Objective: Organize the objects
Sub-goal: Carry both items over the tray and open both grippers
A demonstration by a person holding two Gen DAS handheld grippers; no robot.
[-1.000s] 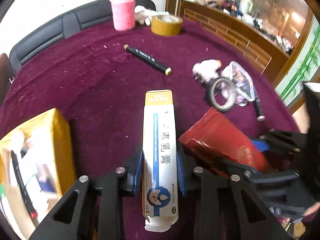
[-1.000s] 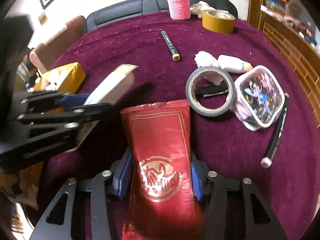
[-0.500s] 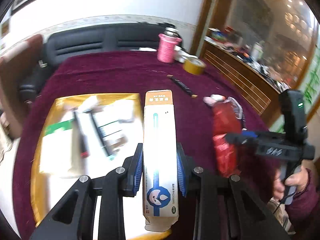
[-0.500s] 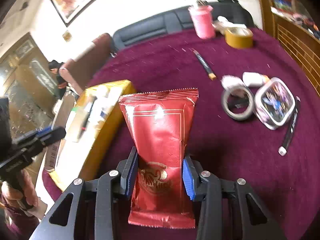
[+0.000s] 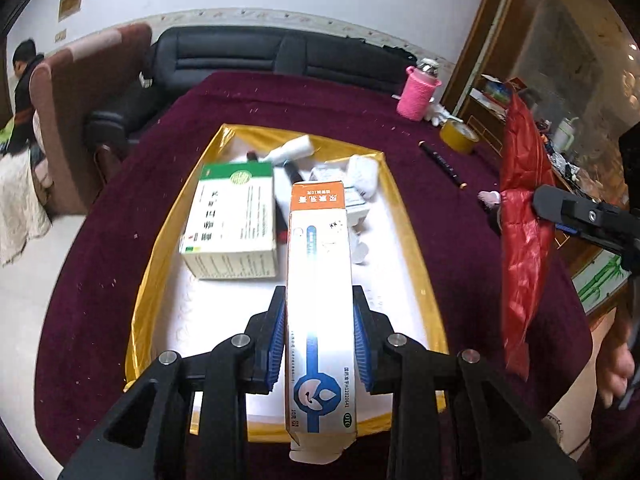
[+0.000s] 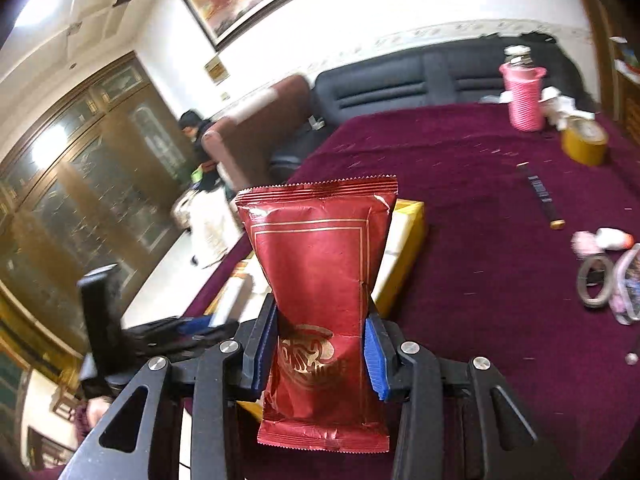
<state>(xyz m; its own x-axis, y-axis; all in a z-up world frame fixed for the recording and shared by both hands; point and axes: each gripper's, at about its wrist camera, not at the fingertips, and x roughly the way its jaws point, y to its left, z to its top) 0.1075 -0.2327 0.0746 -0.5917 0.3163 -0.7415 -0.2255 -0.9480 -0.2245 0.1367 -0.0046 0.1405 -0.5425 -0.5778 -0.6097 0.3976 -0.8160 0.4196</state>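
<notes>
1. Left gripper (image 5: 319,334): blue pads pinch a long white and orange carton (image 5: 319,300) at its lower half; the carton is lifted off the surface, over the near half of the gold tray (image 5: 414,240).
2. Right gripper (image 6: 319,354): pads press in on the waist of a red foil pouch (image 6: 322,292), which stands upright in the air with its crimped top edge uppermost; the foil is creased where squeezed.
3. Gold tray: sits on the maroon table (image 5: 460,240), toward its left edge. It carries a green-and-white box (image 5: 232,220) on its left side, a white bottle (image 5: 290,150) near its far edge, and small white packs near its far right corner.
4. Table, far right corner: pink knitted flask (image 5: 418,94), yellow tape roll (image 5: 459,136) just beside it.
5. Table, right of tray: black pen (image 5: 442,164), lying apart from the tray.
6. Table, right edge, from the right wrist view: grey tape ring (image 6: 596,280) and a clear-lidded container, partly cut off.
</notes>
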